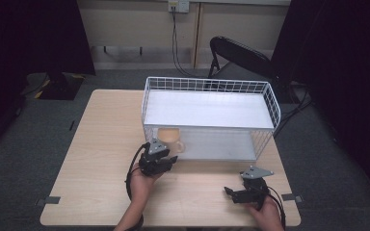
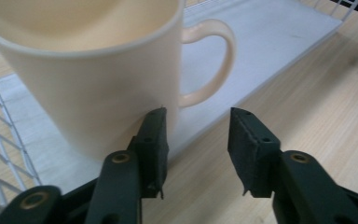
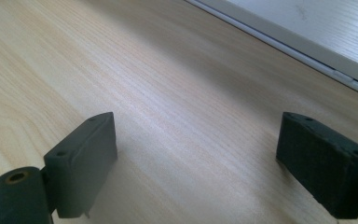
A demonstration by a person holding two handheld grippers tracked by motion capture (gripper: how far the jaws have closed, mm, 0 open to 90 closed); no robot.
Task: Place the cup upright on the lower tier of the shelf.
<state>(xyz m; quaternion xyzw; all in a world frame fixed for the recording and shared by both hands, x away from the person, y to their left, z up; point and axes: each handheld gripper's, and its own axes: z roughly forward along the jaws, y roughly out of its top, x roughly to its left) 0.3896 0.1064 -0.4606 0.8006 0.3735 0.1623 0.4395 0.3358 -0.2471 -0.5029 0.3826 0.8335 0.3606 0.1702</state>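
Low right in the high view, the right tongs (image 1: 235, 193) rest open and empty on the table (image 1: 96, 159). The left tongs (image 1: 169, 160), open near centre, are far nearer the mug (image 1: 169, 138), which stands upright just beyond them on the rack's lower shelf (image 1: 221, 147), handle pointing frame-right, one jaw beside its wall.

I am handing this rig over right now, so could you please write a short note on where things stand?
Left gripper: open, right at the cream mug, one jaw by its wall, nothing gripped.
Right gripper: open, holding nothing, low over the bare wooden table.
The mug stands upright on the lower shelf of the white wire rack, at its left front corner, handle pointing right in the high view.
Done: the approach to the mug.
Left: probably gripping the mug.
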